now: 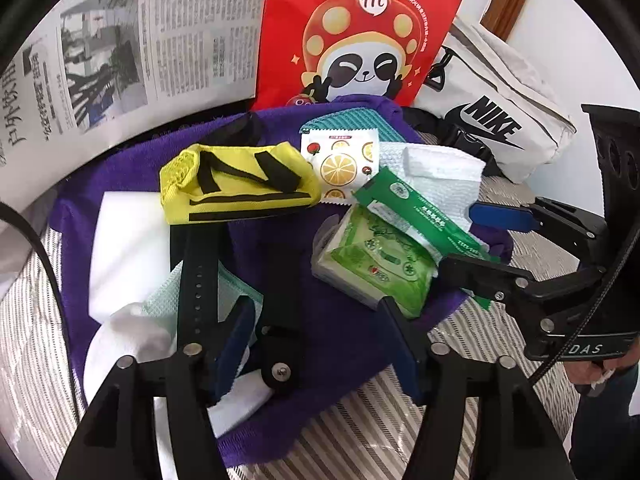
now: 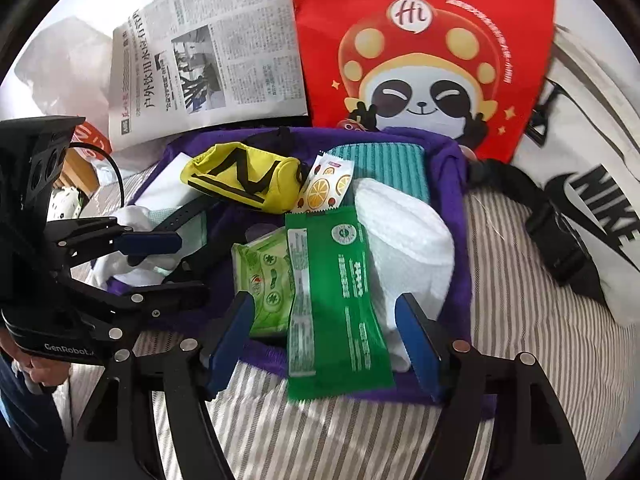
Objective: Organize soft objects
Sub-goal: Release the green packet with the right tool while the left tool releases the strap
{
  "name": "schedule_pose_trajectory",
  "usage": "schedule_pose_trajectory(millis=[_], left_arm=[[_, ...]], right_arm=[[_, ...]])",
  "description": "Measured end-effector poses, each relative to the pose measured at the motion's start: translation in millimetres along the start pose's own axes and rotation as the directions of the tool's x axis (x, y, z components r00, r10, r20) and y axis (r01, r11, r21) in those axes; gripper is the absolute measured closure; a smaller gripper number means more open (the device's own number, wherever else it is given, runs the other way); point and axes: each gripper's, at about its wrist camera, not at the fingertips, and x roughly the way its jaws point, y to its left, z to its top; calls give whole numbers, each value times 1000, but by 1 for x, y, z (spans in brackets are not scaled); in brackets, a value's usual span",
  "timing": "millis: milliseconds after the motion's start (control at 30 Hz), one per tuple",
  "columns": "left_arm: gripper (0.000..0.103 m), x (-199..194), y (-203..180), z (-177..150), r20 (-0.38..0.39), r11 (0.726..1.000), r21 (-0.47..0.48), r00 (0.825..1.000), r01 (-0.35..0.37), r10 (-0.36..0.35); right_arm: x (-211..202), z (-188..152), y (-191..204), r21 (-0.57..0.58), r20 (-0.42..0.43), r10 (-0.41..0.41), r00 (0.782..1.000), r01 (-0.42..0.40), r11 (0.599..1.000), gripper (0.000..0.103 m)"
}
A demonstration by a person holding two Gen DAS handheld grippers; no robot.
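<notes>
A: Reading left to right, what is lying on the purple towel (image 1: 280, 248)?

B: A white sponge block (image 1: 128, 240) is sitting at the left edge, with a black strap (image 1: 198, 272) crossing a pale green cloth (image 1: 236, 292) beside it. The yellow pouch (image 1: 236, 184) is resting further back, then the fruit-print sachet (image 1: 340, 164), the green tissue pack (image 1: 372, 268) with the green wrapper (image 2: 336, 300) lying over it, and the white cloth (image 2: 404, 248) at the right. A teal cloth (image 2: 380, 164) is showing at the back.

A: How are the fingers standing?

B: The left gripper (image 1: 320, 344) is hovering over the towel's near edge with its fingers parted and nothing between the pads. The right gripper (image 2: 324, 344) is also gaping about halfway; the wrapper and the cloth's edge are lying between its fingers, but the pads are not pressing on either.

A: How far along is the sorting?

B: The small soft items are already sitting gathered on the towel, which is lying on the striped bed (image 2: 520, 280). They are overlapping loosely rather than lined up, and the towel is not folded around them. The red bag (image 2: 420, 40), newspaper (image 1: 140, 40) and white Nike bag (image 1: 500, 116) are lying behind, outside the pile. Likely, gathering is done, while tidying or wrapping is remaining.
</notes>
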Motion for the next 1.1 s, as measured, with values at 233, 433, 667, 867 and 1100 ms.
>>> schedule_pose_trajectory(millis=[233, 433, 667, 867, 1100], left_arm=[[31, -22, -15, -3, 1, 998, 22, 998, -56, 56], [24, -57, -27, -12, 24, 990, 0, 990, -140, 140], [19, -104, -36, -44, 48, 970, -70, 970, -233, 237], [17, -140, -45, -79, 83, 957, -147, 961, -250, 264], [17, -166, -64, -116, 139, 943, -197, 945, -268, 297]], right_arm=[[-36, -14, 6, 21, 9, -43, 999, 43, 999, 18], [-68, -29, 22, 21, 69, -71, 995, 70, 997, 8], [-94, -49, 47, 11, 93, -76, 993, 75, 997, 0], [-112, -66, 70, 11, 106, -144, 984, 144, 990, 0], [-135, -90, 80, 17, 97, -180, 979, 179, 984, 0]])
